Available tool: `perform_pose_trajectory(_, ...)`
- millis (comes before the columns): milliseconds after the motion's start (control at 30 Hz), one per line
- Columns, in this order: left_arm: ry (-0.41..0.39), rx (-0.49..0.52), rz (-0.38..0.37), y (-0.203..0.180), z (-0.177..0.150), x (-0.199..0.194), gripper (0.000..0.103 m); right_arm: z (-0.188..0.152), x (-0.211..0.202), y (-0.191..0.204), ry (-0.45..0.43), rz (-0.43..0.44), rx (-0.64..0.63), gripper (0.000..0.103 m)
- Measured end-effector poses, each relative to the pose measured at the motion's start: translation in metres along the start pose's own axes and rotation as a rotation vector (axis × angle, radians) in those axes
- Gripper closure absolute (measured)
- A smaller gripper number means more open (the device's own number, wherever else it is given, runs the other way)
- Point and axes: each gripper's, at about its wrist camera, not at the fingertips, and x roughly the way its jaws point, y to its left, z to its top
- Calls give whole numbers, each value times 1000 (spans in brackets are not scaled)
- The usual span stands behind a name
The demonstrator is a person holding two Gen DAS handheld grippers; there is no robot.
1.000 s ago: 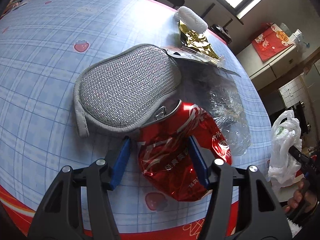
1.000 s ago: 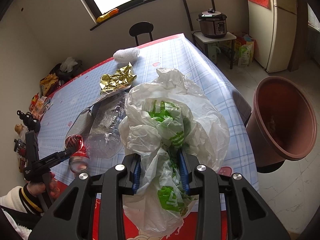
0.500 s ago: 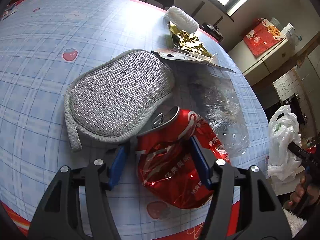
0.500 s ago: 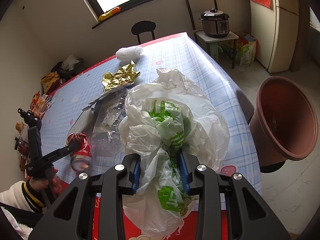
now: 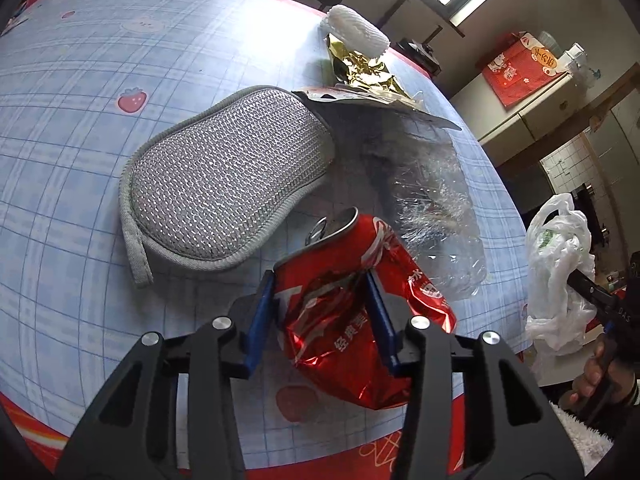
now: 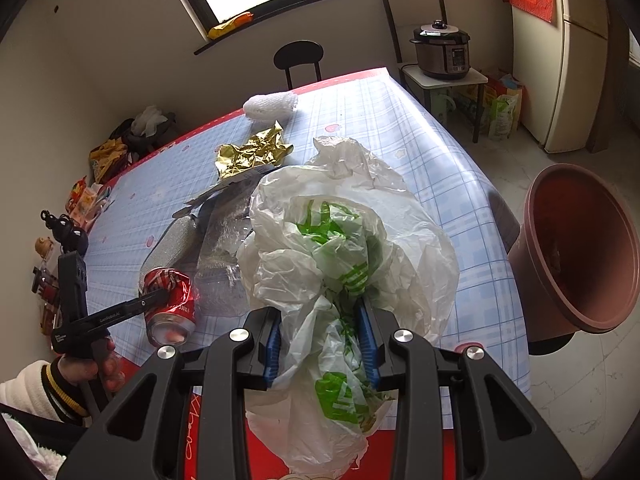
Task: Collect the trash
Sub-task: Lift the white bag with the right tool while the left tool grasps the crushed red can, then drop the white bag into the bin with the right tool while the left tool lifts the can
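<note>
- While the left tongs [image 5: 322,312] close, the left wrist view shows the crushed red can [image 5: 360,312] between their blue pads, both pads already pressing its dented sides.
- That can lies near the desk's [image 5: 80,100] front red edge, its open top just beside the grey mesh pad [image 5: 228,184].
- To the can's right lies a crushed clear bottle [image 5: 432,208]; beyond it a gold foil wrapper [image 5: 360,70] and a white foam sleeve [image 5: 356,32] sit close to the far edge.
- Left of the mesh pad the checked cloth lies bare up to the rim.
- At the right border a white plastic bag [image 5: 560,272] hangs past the desk's edge.
- From the right wrist view, the right tongs [image 6: 322,336] stand narrow, clamped on the white-and-green plastic bag [image 6: 344,248], which bulges above them over the desk's [image 6: 440,140] near edge.
- Off the desk's right side stands a brown bin [image 6: 576,248], its mouth open toward the tongs, with tiled floor around it.
- At the left, the other tongs [image 6: 160,300] grip the can [image 6: 170,300].
</note>
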Motion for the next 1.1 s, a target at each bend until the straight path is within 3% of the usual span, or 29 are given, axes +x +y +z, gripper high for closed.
perform_pose_trajectory(500,-157,68,-3,-28,-2,-70,59,1,-1,-2,-19,17,7,70)
perform_pose_trajectory(733,-221,101,-9,-47,11,-98,59,10,-13,-7,-75,22,0,70)
perform_pose_trajectory(933,-269,149,-40,-82,29,-117,59,27,-39,-39,-153,-16,25,70)
perform_pose_trajectory(1100,-312,169,-69,-115,38,-124,59,45,-64,-93,-197,-100,58,70)
